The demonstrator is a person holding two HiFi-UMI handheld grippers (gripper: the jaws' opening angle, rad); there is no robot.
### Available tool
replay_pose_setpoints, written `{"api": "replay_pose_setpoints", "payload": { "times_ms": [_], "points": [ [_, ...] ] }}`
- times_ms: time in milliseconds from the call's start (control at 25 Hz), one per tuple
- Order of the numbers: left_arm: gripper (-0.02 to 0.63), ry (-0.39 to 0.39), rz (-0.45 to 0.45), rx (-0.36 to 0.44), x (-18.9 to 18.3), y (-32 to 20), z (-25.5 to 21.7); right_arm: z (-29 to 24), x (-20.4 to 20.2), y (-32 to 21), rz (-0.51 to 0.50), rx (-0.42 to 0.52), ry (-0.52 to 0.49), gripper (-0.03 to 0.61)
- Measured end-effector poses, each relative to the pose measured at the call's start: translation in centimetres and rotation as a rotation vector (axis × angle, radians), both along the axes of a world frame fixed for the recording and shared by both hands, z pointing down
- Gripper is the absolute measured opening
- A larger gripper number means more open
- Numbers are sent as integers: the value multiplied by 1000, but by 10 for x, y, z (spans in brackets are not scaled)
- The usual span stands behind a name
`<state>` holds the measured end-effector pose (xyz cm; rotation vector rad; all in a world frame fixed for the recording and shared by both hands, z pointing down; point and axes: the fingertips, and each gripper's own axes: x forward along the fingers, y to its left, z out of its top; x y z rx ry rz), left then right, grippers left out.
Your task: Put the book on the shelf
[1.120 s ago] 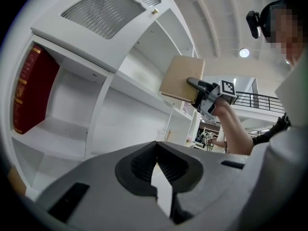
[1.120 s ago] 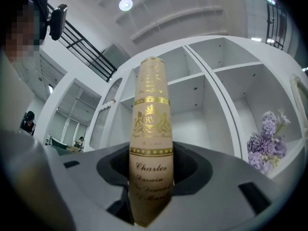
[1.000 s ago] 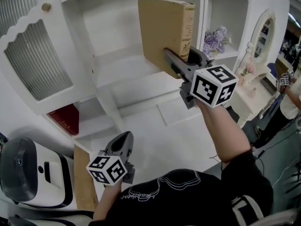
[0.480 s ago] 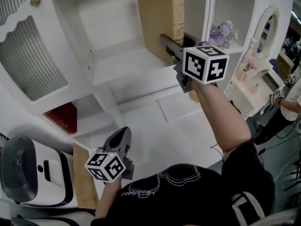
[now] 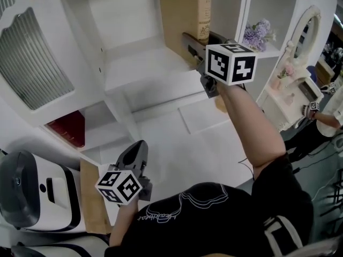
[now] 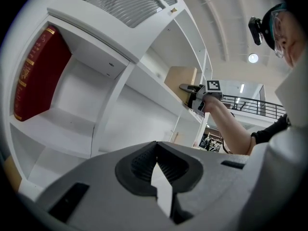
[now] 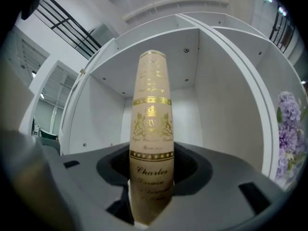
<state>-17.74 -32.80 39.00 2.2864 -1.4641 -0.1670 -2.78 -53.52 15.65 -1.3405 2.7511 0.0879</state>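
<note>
The right gripper (image 5: 188,42) clamps the tan book (image 5: 181,15) upright near its spine inside the white shelf (image 5: 134,71); the left gripper (image 5: 137,149) hangs low, closed and empty.

Open-fronted white shelf unit (image 5: 134,71), split into compartments. In the lower left compartment, a red book (image 5: 68,127) standing on the board against the left wall. In the right compartment, purple flowers (image 5: 257,33). In the upper middle compartment, a tan book (image 5: 182,20), upright, foot hidden, contact with the board unclear.
</note>
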Motion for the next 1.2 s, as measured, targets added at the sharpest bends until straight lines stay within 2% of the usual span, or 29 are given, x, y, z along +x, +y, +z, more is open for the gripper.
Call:
{"api": "replay_pose_setpoints", "payload": {
  "times_ms": [680,720,760,880,1120,1200],
  "points": [
    [2,18,-29,15,-13,15,-4,3,-15,-23,37,-71,45,207],
    [2,17,-30,16,-13,18,-5,2,-14,-21,25,-71,36,212],
    [2,16,-31,18,-14,20,-6,1,-13,-19,12,-69,24,243],
    [2,12,-32,19,-16,26,-8,-6,-5,-6,-6,-37,-10,301],
    [2,5,-22,33,-13,39,-17,-17,11,38,-32,40,-72,311],
    [3,-1,-13,42,-10,43,-22,-19,13,66,-81,83,-83,310]
  ]
}}
